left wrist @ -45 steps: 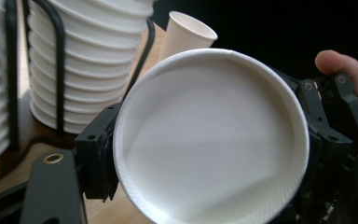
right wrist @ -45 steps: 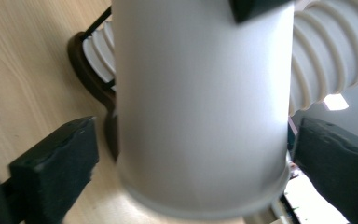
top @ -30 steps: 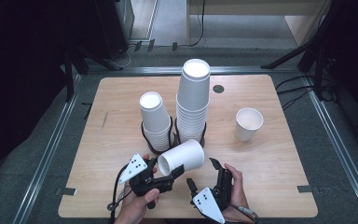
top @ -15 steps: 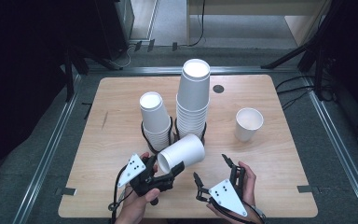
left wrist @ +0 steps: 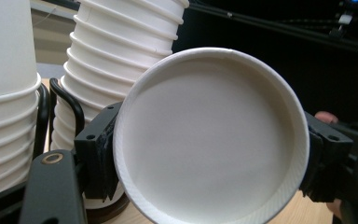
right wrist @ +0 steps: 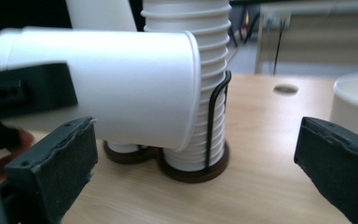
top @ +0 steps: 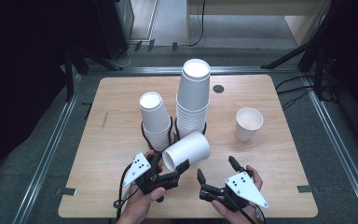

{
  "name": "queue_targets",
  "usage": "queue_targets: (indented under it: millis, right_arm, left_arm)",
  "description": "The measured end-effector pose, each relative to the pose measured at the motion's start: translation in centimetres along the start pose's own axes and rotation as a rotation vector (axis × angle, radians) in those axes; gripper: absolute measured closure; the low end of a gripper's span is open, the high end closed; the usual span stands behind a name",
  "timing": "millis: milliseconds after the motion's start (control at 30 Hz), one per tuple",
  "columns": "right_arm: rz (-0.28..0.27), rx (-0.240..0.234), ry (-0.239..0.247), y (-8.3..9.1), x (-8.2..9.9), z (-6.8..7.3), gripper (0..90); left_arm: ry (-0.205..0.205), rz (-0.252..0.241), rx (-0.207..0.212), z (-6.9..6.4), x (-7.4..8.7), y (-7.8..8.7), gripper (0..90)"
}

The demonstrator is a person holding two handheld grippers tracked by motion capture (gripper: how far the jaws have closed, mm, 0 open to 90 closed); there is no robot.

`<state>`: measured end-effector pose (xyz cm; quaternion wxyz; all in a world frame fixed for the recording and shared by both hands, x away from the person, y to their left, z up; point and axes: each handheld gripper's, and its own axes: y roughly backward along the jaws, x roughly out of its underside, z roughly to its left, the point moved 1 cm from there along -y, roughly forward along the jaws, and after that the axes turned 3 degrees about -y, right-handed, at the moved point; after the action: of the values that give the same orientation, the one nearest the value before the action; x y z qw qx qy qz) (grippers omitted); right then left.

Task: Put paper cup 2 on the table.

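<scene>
A white paper cup (top: 189, 149) lies on its side in the air above the table's front. My left gripper (top: 170, 162) is shut on it near the rim. The left gripper view looks straight into the cup's mouth (left wrist: 209, 140), with a black pad (left wrist: 98, 158) pressed against each side. My right gripper (top: 215, 167) is to the right of the cup, open, its jaws having just been opening with nothing between them. The right gripper view has the cup (right wrist: 121, 84) ahead at the left, beyond the wide gap of my right gripper (right wrist: 193, 168).
Two cup stacks stand in a black wire holder at mid-table: a tall stack (top: 193, 100) and a shorter stack (top: 154, 119). A single upright cup (top: 248, 123) stands to the right. A dark round hole (top: 218, 88) marks the wooden table (top: 116, 93) at the back.
The right gripper has drawn back from the cup toward the front edge, risen a little and spread its jaws. The left gripper has stayed in place, still holding the cup.
</scene>
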<state>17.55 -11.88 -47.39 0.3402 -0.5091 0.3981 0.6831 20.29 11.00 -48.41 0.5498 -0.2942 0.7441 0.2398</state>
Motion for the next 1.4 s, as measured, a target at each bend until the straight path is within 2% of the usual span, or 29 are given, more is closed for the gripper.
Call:
queue_targets:
  millis: [200, 233, 333, 467, 500, 700, 867, 1067, 1400]
  right_arm:
    - [0.041, -0.006, -0.265, 0.0, -1.0, -0.5, 0.0]
    - [0.042, -0.012, -0.298, 0.0, -1.1, -0.6, 0.0]
    - [0.047, -0.054, -0.441, -0.1, -1.4, -0.8, 0.0]
    - [0.042, -0.063, -0.555, -0.5, -1.4, -0.8, 0.0]
    - [0.040, -0.064, -0.568, -0.6, -1.4, -0.8, 0.0]
    - [0.066, -0.085, -0.749, -1.2, -1.1, -0.6, 0.0]
    - [0.071, -0.090, -0.869, -1.3, -1.1, -0.5, 0.0]
    - [0.097, -0.108, -0.978, -1.6, -0.9, -0.1, 0.0]
    - [0.129, -0.142, -1.082, -2.3, -0.6, 0.2, 0.0]
  left_arm:
    - [-0.014, -0.015, -0.006, -0.4, 0.2, -0.3, 22.8]
    - [-0.014, -0.018, -0.004, -0.4, 0.2, -0.4, 22.8]
    - [-0.018, -0.019, -0.002, -0.5, 0.4, -0.5, 22.8]
    - [-0.019, -0.026, -0.005, -0.5, 0.5, -0.5, 22.8]
    - [-0.015, -0.032, -0.003, -0.5, 0.5, -0.5, 22.8]
    - [-0.013, -0.035, 0.004, -0.6, 0.7, -0.6, 22.8]
    - [-0.009, -0.042, 0.015, -1.0, 1.0, -0.8, 22.8]
    - [-0.011, -0.042, 0.026, -1.3, 1.1, -1.0, 22.8]
    - [-0.015, -0.034, 0.032, -1.8, 1.4, -1.2, 22.8]
